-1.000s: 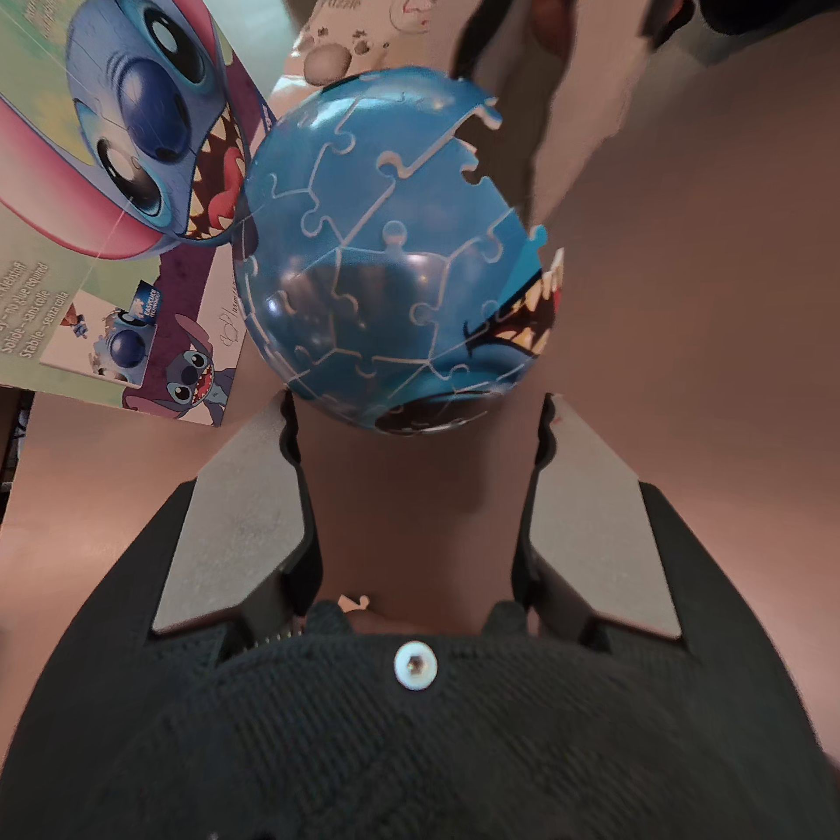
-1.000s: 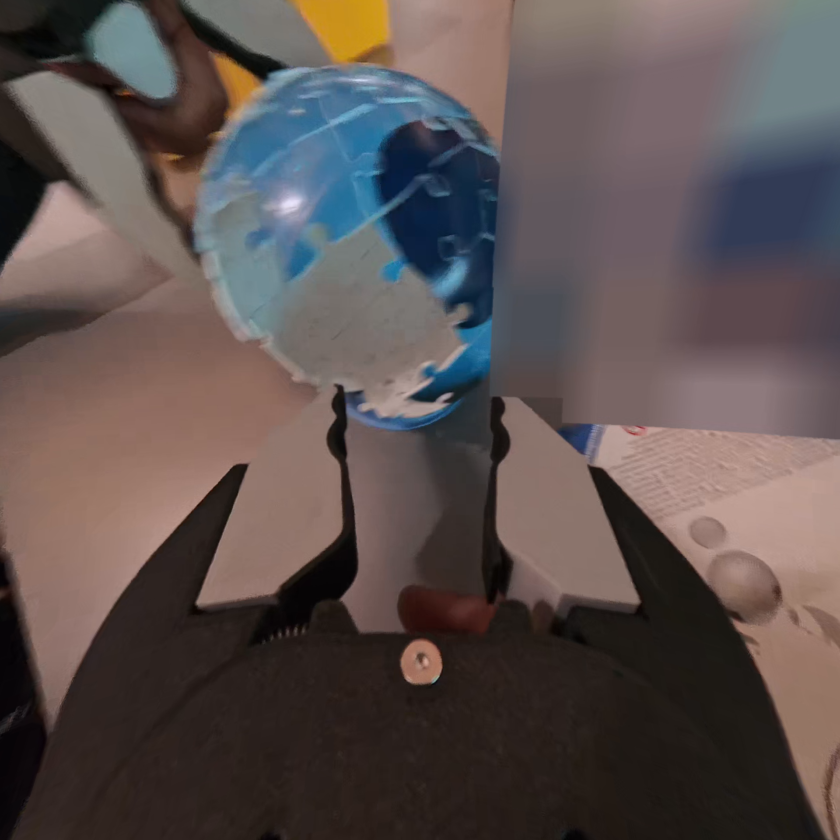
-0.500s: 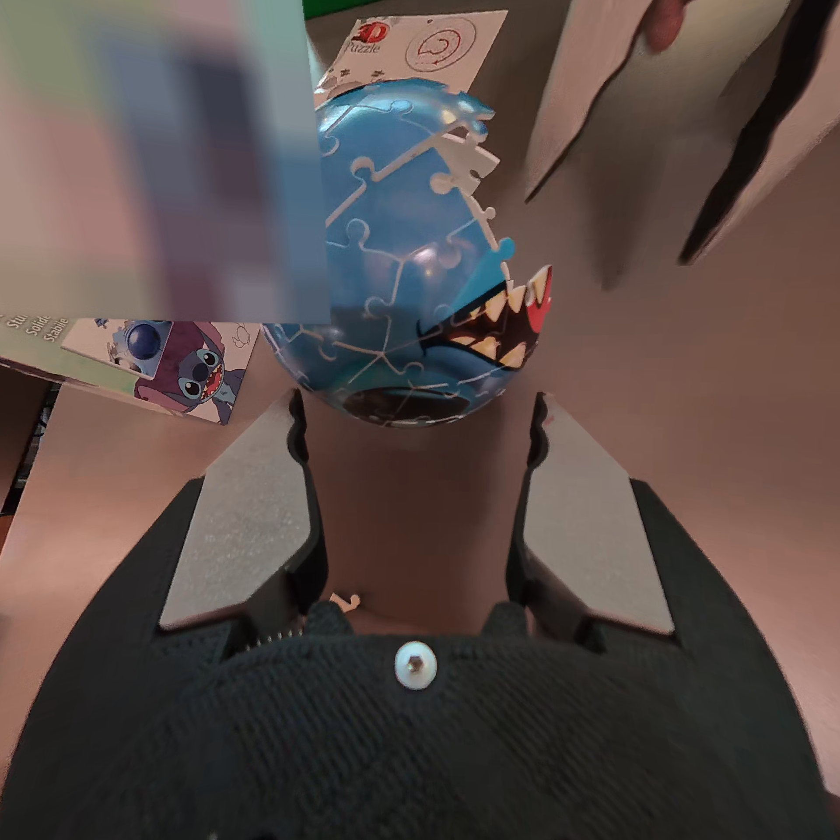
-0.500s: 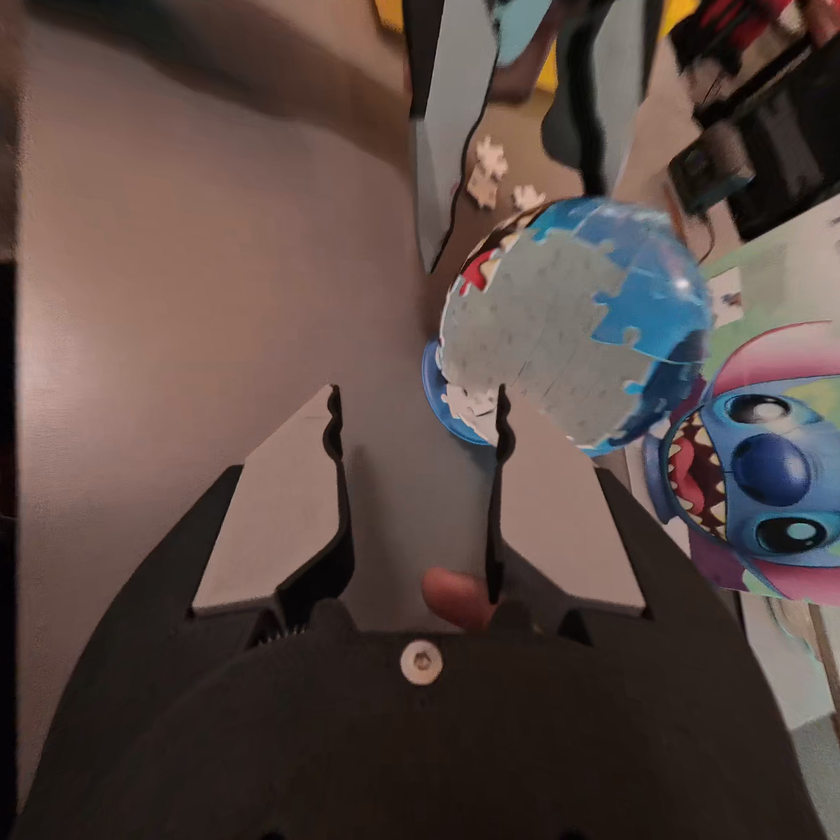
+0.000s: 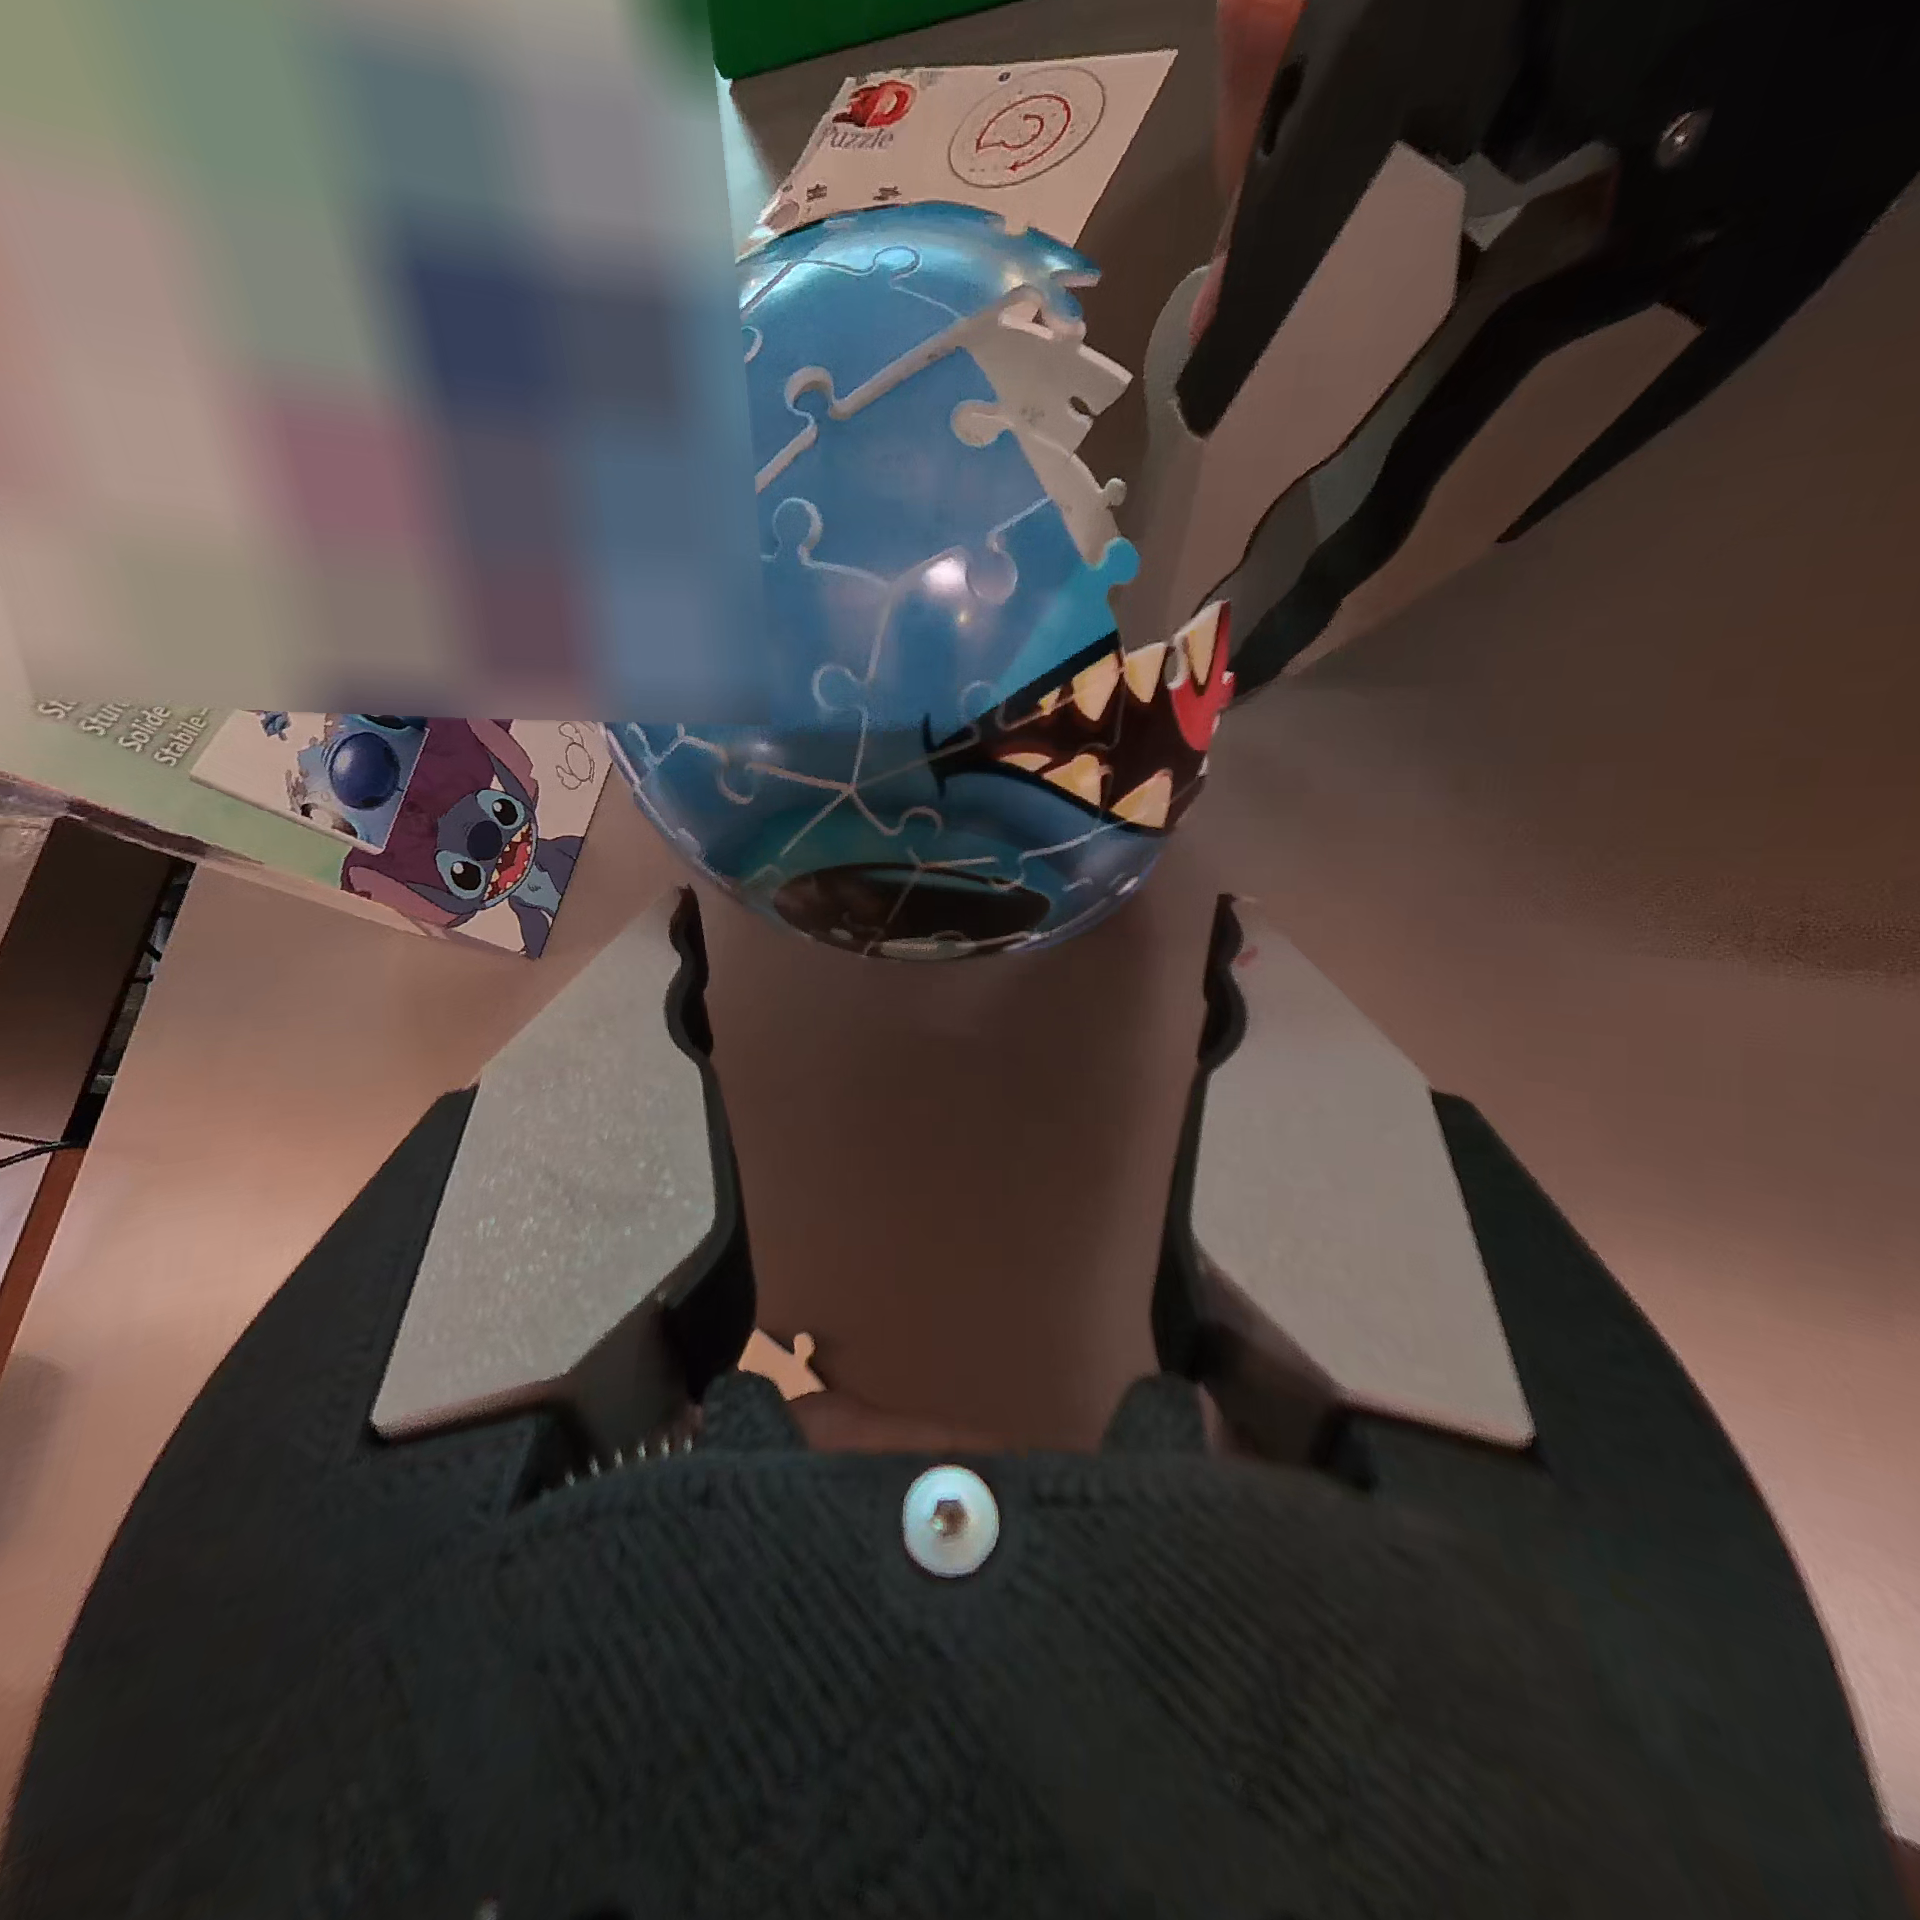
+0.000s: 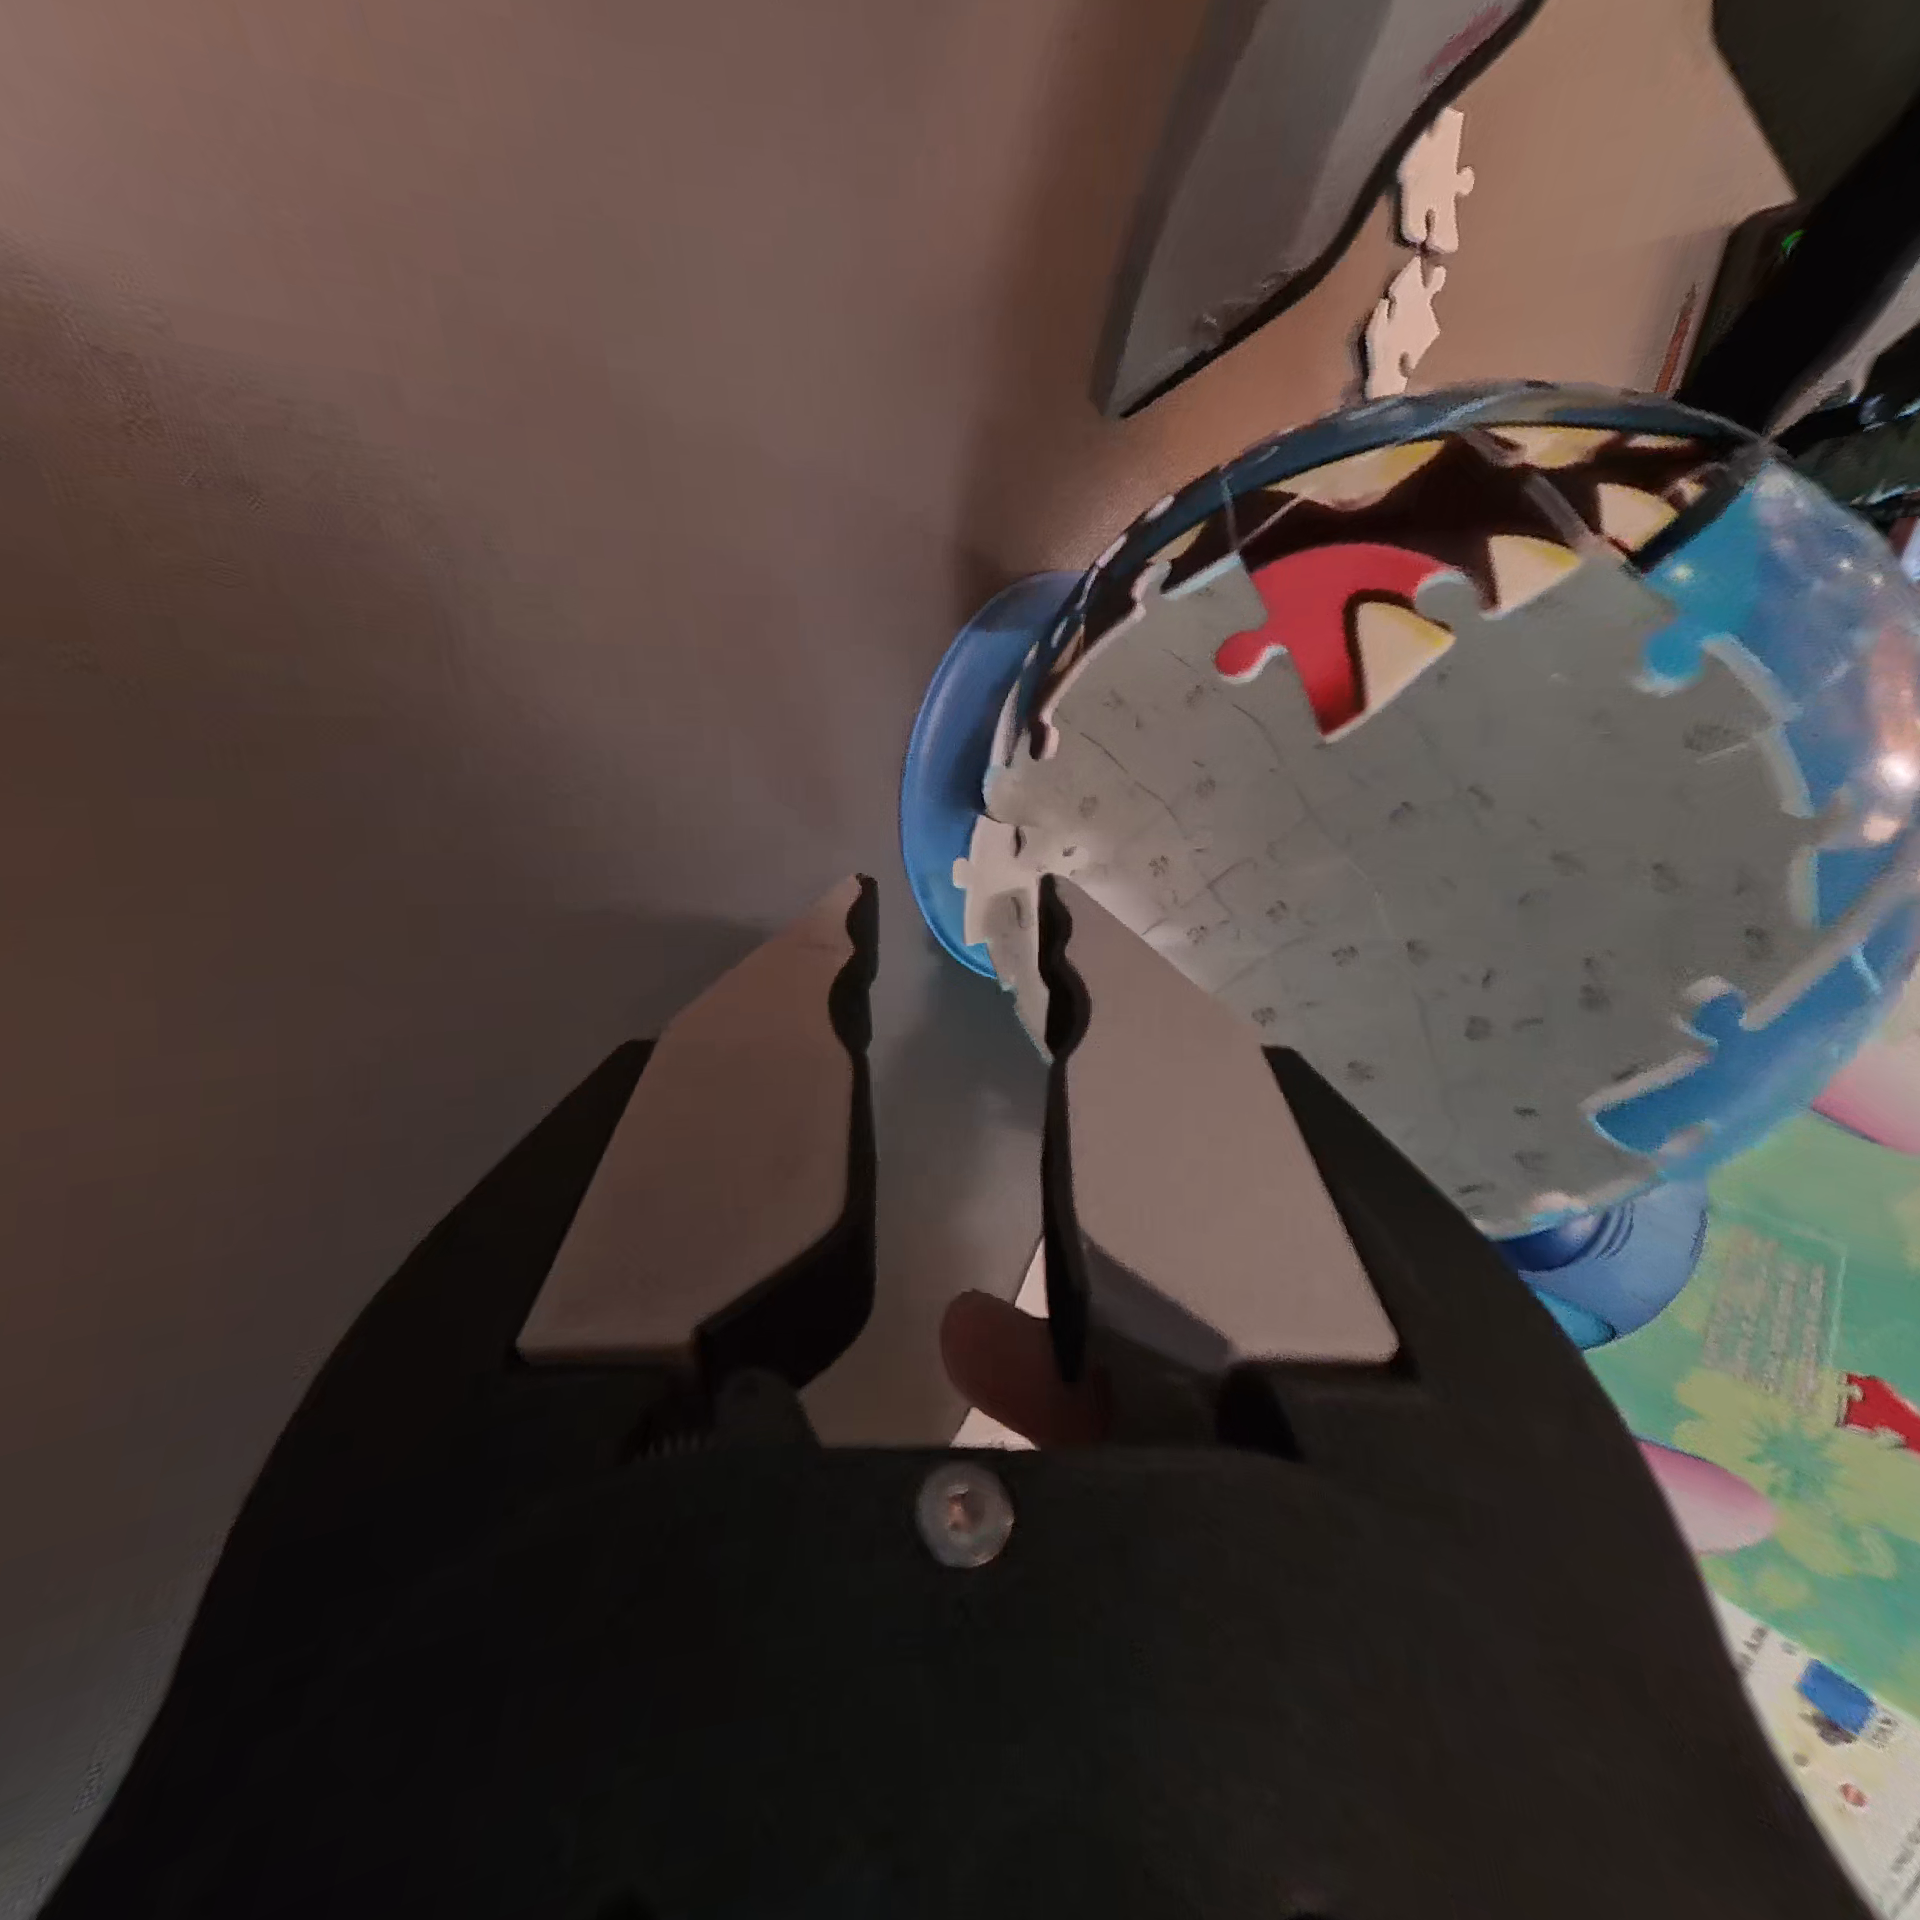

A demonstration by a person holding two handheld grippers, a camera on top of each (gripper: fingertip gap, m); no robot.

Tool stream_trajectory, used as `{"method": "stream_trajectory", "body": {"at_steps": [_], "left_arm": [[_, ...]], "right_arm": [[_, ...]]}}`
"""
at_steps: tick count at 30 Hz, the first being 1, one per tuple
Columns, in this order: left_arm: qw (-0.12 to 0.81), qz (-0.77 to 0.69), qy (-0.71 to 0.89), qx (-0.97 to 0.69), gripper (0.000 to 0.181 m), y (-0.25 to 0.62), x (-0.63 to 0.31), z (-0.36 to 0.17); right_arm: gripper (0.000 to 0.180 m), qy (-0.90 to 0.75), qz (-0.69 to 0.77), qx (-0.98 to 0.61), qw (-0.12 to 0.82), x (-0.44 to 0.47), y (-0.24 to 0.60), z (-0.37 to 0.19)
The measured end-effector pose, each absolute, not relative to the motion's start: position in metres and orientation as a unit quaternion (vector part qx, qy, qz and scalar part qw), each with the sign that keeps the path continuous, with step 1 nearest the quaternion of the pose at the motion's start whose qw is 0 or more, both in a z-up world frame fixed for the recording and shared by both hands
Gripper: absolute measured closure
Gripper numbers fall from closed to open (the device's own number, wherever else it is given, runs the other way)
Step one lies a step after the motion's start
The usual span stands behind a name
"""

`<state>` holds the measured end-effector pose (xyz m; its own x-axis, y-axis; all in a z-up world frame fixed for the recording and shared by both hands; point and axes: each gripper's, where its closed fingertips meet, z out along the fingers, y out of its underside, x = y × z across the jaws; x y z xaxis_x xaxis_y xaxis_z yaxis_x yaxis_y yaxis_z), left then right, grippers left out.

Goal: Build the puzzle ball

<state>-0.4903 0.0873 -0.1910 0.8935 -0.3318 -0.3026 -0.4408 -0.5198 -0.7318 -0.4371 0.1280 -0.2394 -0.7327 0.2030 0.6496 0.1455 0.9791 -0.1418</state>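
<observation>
Left claw point(image 5: 951, 925) gapes wide and empty just short of the puzzle ball point(image 5: 925, 623), which sits on its blue ring stand point(image 6: 956, 769) on the counter point(image 5: 1558, 935). Right claw point(image 6: 951, 904), narrowly parted, nothing visible between its tips, noses the ball's ragged open rim beside the toothy mouth. Judgement: steady the shell with the left, gently, before working the edge; loose pieces point(image 6: 1418, 260) lie beyond.

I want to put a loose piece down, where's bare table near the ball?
Bare table lies right of the puzzle ball, below the right gripper, and between the left gripper's fingers. Left is crowded by the puzzle box; behind lies a leaflet.
</observation>
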Motion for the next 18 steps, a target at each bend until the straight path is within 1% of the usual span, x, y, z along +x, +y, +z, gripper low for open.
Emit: {"method": "stream_trajectory", "body": {"at_steps": [4, 8, 9, 10, 13, 18], "left_arm": [[0.437, 0.066, 0.219, -0.87, 0.087, 0.083, -0.493, -0.191], [0.443, 0.063, 0.217, -0.867, 0.088, 0.082, -0.492, -0.188], [0.444, 0.063, 0.218, -0.867, 0.089, 0.082, -0.492, -0.188], [0.445, 0.062, 0.218, -0.866, 0.089, 0.081, -0.492, -0.187], [0.443, 0.064, 0.216, -0.868, 0.089, 0.08, -0.494, -0.188], [0.446, 0.063, 0.213, -0.867, 0.089, 0.08, -0.495, -0.188]], "right_arm": [[0.158, -0.932, 0.022, -0.08, 0.354, -0.443, 0.128, -0.245], [0.159, -0.935, 0.012, -0.079, 0.347, -0.448, 0.127, -0.245], [0.162, -0.936, 0.01, -0.08, 0.343, -0.448, 0.128, -0.246], [0.17, -0.936, 0.005, -0.079, 0.344, -0.448, 0.13, -0.245], [0.179, -0.93, -0.002, -0.07, 0.361, -0.449, 0.133, -0.239], [0.18, -0.909, 0.001, -0.05, 0.413, -0.441, 0.133, -0.219]]}}
